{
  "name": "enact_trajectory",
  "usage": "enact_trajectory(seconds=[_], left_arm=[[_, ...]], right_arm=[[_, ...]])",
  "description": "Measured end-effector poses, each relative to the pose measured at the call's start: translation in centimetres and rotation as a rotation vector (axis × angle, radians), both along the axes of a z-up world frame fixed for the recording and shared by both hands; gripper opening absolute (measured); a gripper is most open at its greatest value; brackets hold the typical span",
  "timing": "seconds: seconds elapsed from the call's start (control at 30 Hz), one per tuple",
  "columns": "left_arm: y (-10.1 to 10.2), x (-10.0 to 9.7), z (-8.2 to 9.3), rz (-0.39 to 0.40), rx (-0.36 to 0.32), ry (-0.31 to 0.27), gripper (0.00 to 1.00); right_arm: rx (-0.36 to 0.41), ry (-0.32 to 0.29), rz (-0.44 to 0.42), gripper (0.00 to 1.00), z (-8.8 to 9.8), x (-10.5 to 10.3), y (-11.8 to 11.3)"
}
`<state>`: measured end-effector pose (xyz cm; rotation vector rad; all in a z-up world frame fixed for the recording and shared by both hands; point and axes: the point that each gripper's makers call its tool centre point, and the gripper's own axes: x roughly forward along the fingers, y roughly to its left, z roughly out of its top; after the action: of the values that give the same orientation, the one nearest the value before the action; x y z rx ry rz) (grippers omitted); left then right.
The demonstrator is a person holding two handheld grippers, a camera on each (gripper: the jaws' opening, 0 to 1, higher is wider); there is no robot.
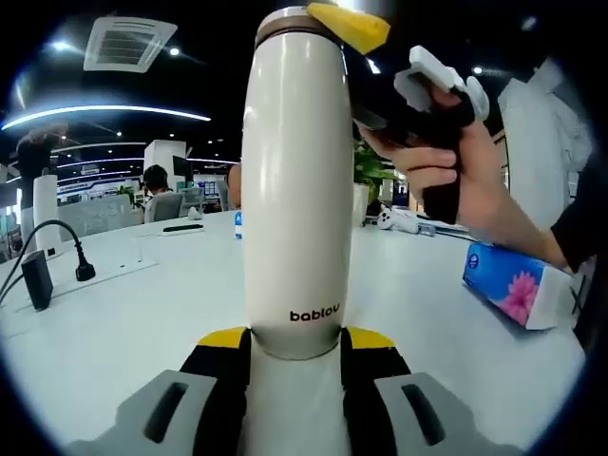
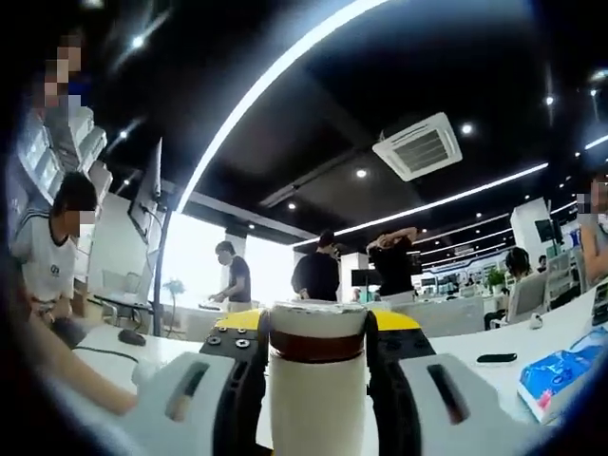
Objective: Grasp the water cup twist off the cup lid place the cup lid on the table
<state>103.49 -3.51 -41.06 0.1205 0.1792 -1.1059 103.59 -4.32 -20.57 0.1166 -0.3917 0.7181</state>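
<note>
A tall cream water cup [image 1: 296, 180] marked "bablov" stands upright, and my left gripper [image 1: 298, 344] is shut on its lower body. At its top, the right gripper's yellow-tipped finger [image 1: 350, 26] touches the lid [image 1: 285, 19], with a hand [image 1: 442, 171] behind it. In the right gripper view, the cream lid [image 2: 318, 323] with a brown band beneath it sits between the jaws, and my right gripper [image 2: 318, 332] is shut on it. The cup body [image 2: 316, 408] runs down out of sight.
The white table [image 1: 123, 313] carries a black power plug and cable [image 1: 57, 261] at the left and a blue tissue pack [image 1: 513, 285] at the right. Several people stand or sit in the office behind [image 2: 318, 271]. A dark phone [image 2: 496, 358] lies on a far desk.
</note>
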Motion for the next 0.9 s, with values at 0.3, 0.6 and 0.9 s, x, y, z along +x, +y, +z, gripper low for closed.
enact_trajectory(seconds=[0.3, 0.6, 0.9], left_arm=[[0.03, 0.05, 0.00, -0.001, 0.001, 0.000, 0.39], [-0.04, 0.13, 0.00, 0.000, 0.001, 0.000, 0.39], [-0.06, 0.16, -0.03, 0.000, 0.001, 0.000, 0.39]], right_arm=[[0.003, -0.026, 0.133, 0.43, 0.01, -0.12, 0.29], [0.015, -0.035, 0.255, 0.43, -0.25, -0.36, 0.48], [0.030, -0.028, 0.366, 0.43, -0.15, 0.07, 0.39]])
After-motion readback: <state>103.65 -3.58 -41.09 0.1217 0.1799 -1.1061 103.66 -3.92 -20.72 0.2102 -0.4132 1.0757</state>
